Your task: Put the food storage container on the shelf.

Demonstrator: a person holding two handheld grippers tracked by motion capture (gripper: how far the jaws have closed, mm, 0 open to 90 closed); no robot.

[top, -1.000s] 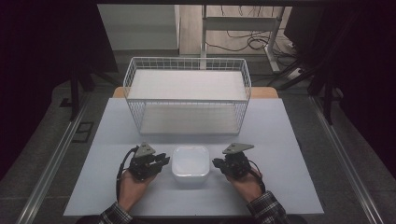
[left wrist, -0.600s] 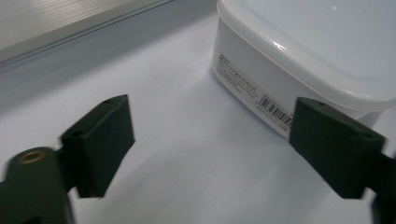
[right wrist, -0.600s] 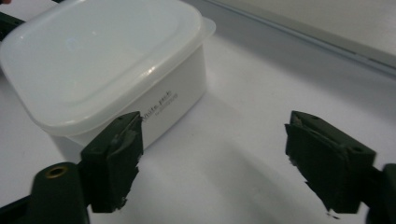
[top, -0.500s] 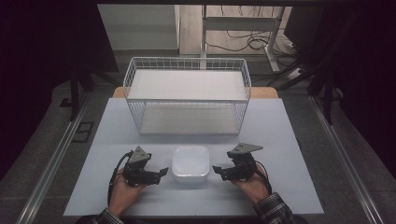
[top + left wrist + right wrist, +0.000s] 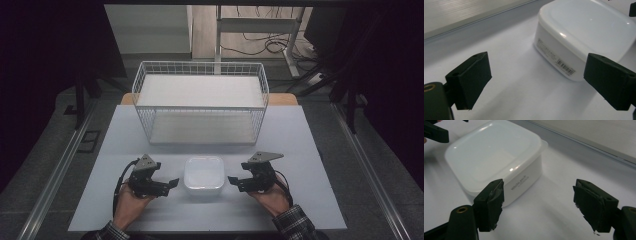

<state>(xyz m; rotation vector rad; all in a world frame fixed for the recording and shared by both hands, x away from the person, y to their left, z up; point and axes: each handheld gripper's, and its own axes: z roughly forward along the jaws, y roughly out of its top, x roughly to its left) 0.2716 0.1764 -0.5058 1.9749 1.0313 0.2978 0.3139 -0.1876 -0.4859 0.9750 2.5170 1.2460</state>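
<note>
Left claw [image 5: 172,183] low on the desk [image 5: 310,150] in the high view, gripped by a hand [image 5: 127,202], tips aimed right at the box [image 5: 203,173], near it but apart. Right claw [image 5: 233,180] mirrored on the other side, held by the other hand [image 5: 272,197], tips aimed left, also just short of the box. Box white, lidded, square with rounded corners — set between the two claws at the near middle of the desk. Wire basket [image 5: 200,102] farther back, well apart from the box.

Left claw [image 5: 536,82] wide open in the left gripper view, holding nothing. Box [image 5: 586,32] ahead and to the right, a barcode label on its side, its near corner behind the right-hand jaw; touching or not, cannot tell.

Right claw [image 5: 539,202] wide open in the right gripper view — likewise holding nothing. Box [image 5: 494,157] ahead and to the left, small print on its side, near corner just behind the left-hand jaw. Tip of the left claw [image 5: 435,131] at the upper left, beyond the box.
</note>
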